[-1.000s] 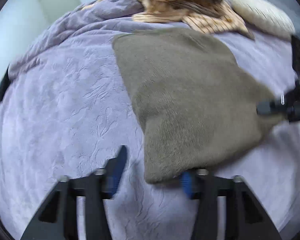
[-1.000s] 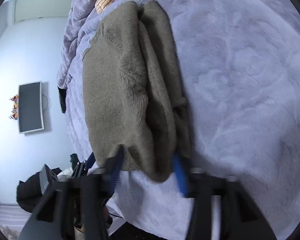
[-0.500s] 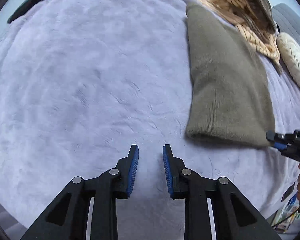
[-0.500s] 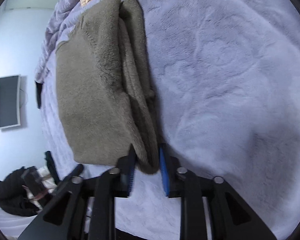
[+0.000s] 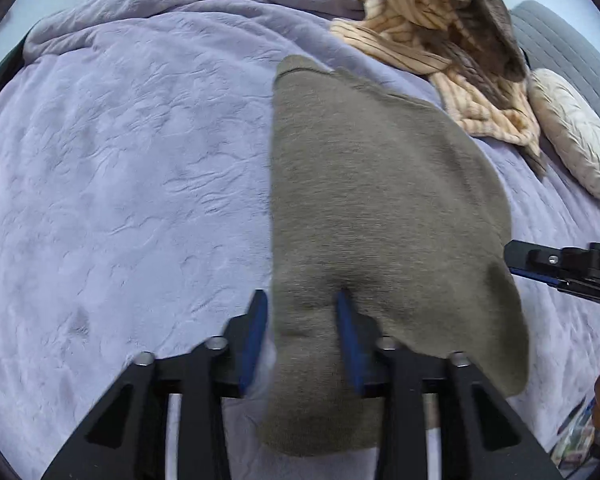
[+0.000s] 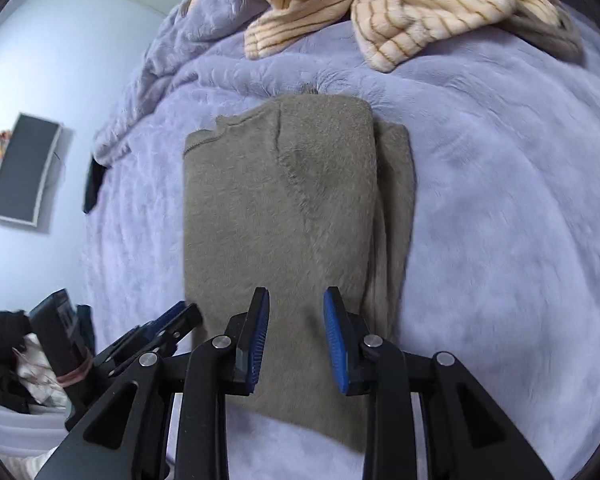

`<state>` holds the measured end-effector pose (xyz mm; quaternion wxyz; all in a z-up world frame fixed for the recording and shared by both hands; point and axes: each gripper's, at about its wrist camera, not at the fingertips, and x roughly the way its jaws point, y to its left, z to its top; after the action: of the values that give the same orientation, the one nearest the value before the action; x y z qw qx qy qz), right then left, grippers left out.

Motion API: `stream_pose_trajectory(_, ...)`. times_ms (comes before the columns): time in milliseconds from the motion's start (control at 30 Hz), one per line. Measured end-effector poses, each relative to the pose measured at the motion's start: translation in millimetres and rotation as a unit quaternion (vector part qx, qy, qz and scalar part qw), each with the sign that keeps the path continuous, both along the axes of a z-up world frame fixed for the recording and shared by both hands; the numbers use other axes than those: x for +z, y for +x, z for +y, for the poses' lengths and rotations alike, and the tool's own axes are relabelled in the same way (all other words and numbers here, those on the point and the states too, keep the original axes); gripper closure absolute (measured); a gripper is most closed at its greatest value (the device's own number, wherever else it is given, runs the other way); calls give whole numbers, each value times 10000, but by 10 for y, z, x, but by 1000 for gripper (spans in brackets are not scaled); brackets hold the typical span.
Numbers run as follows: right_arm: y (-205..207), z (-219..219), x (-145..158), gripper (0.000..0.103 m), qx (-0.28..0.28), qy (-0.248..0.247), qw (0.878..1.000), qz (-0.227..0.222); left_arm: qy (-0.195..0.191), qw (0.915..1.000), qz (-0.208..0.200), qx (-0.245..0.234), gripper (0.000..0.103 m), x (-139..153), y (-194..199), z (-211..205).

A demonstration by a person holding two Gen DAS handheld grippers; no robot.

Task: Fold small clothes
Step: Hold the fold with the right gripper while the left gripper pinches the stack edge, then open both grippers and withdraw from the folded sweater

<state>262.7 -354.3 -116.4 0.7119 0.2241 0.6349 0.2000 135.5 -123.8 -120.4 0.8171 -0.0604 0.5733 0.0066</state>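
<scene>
A folded olive-brown knit garment (image 5: 372, 208) lies on the lilac blanket (image 5: 132, 184); it also shows in the right wrist view (image 6: 284, 216), with a folded layer along its right side. My left gripper (image 5: 300, 320) is open, its blue-padded jaws straddling the garment's near left corner. My right gripper (image 6: 294, 320) is open over the garment's near edge; it also shows at the right of the left wrist view (image 5: 516, 260). The left gripper appears at lower left in the right wrist view (image 6: 180, 316).
A heap of cream striped and brown clothes (image 5: 440, 28) lies at the far end of the bed, also in the right wrist view (image 6: 400, 4). A white cushion (image 5: 572, 128) lies at right. A wall screen (image 6: 24, 172) and dark clutter (image 6: 4, 360) are beside the bed.
My left gripper has moved from bare blanket onto the garment's near corner and opened wider. My right gripper has let go of the garment's edge, opened, and now looks along its length.
</scene>
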Motion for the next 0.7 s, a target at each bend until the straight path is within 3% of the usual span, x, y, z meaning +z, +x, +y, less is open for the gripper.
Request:
stream_pose_trajectory(100, 110, 69, -303, 77, 152, -628, 9976, 249, -219, 9997, 89, 65, 41, -64, -51, 173)
stream_pose_trajectory(233, 118, -109, -489, 77, -203, -141, 9985, 479, -326, 9992, 225, 69, 41, -46, -85, 238)
stream_pose_trajectory(267, 102, -125, -474, 75, -235, -146, 9985, 467, -321, 9991, 249, 78, 41, -28, -112, 250)
stream_pose_trajectory(367, -4, -166, -450, 44, -215, -557, 9966, 563, -399, 9983, 403, 161, 42, 1, -137, 268)
stream_pose_trajectory(700, -510, -372, -299, 39, -490, -384, 9942, 880, -47, 9975, 710, 14, 40, 154, -241, 209)
